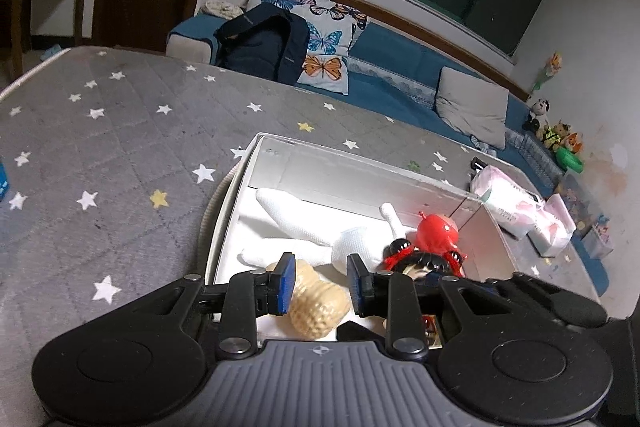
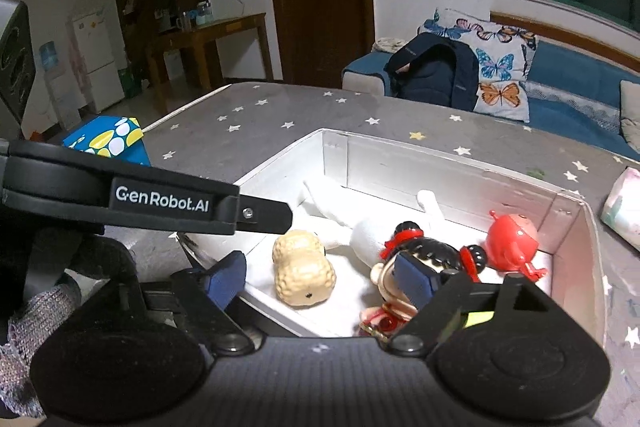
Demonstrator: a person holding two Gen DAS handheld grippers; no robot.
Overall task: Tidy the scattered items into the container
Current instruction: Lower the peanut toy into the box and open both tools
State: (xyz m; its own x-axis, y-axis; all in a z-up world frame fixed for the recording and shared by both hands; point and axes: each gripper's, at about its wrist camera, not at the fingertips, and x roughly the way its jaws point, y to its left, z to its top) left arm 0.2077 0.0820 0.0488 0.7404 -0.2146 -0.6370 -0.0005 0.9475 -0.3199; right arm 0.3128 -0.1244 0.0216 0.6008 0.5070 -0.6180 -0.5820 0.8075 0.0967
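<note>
Ahead of the left tongs (image 1: pixel 320 281), in the left wrist view, the white container (image 1: pixel 360 167) is sitting on the grey star-patterned table (image 1: pixel 120 147). The tongs are hanging released, jaws apart, gripping nothing. A beige peanut-shaped toy (image 1: pixel 316 301) is lying just beyond and between the blue pads. A white plush toy (image 1: pixel 320 227) is stretching further ahead. A red round-headed figure (image 1: pixel 438 233) is standing ahead to the right, and a black-haired doll (image 1: pixel 424 263) is lying partly behind the right finger. Pink tissue packs (image 1: pixel 520 211) are resting outside the container, far to the right.

Ahead of the right tongs (image 2: pixel 320 279), in the right wrist view, the same container (image 2: pixel 440 163) is holding all four toys: peanut toy (image 2: pixel 304 273), plush (image 2: pixel 360 227), doll (image 2: pixel 428 259), red figure (image 2: pixel 512 239). These tongs are also standing wide apart and empty. A blue patterned box (image 2: pixel 108 139) is lying on the table, well off to the left beyond the other handle.

Judgement: tidying is looking largely done; the blue box and the tissue packs may be remaining.
</note>
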